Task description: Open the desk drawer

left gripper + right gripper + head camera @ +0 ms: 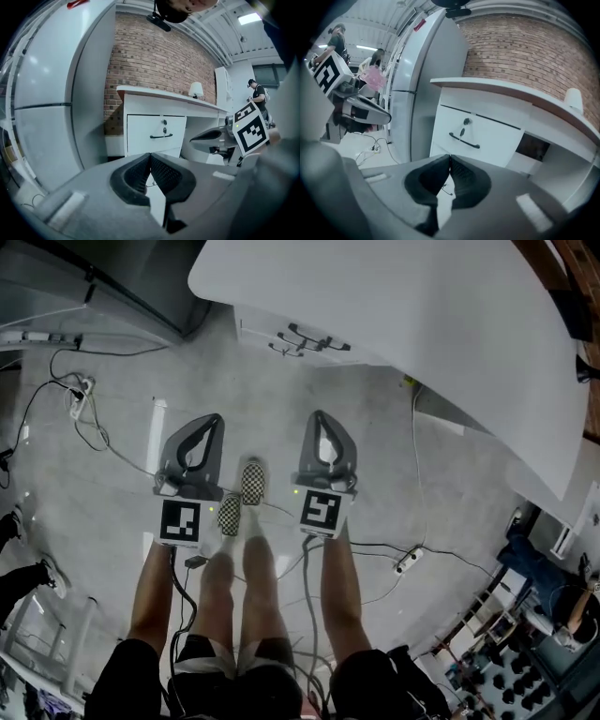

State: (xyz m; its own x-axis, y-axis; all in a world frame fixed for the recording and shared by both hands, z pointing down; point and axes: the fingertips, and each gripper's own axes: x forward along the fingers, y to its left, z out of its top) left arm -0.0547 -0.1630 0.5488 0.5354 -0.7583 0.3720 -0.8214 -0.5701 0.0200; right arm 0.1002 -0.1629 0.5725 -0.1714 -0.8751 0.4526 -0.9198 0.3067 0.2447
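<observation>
Left gripper [150,155] and right gripper [449,157] hover with fingers [165,174] pressed together on nothing, aimed at the far drawer [492,138], seemingly lining up for its handle [464,141].

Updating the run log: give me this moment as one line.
left gripper: jaws shut, empty | right gripper: jaws shut, empty | drawer: closed, no gripper on it

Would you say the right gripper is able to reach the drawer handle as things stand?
Probably yes: nothing stands between the right gripper and the handle. It is some way off, though, and its jaws are shut, so they must open first.
</observation>
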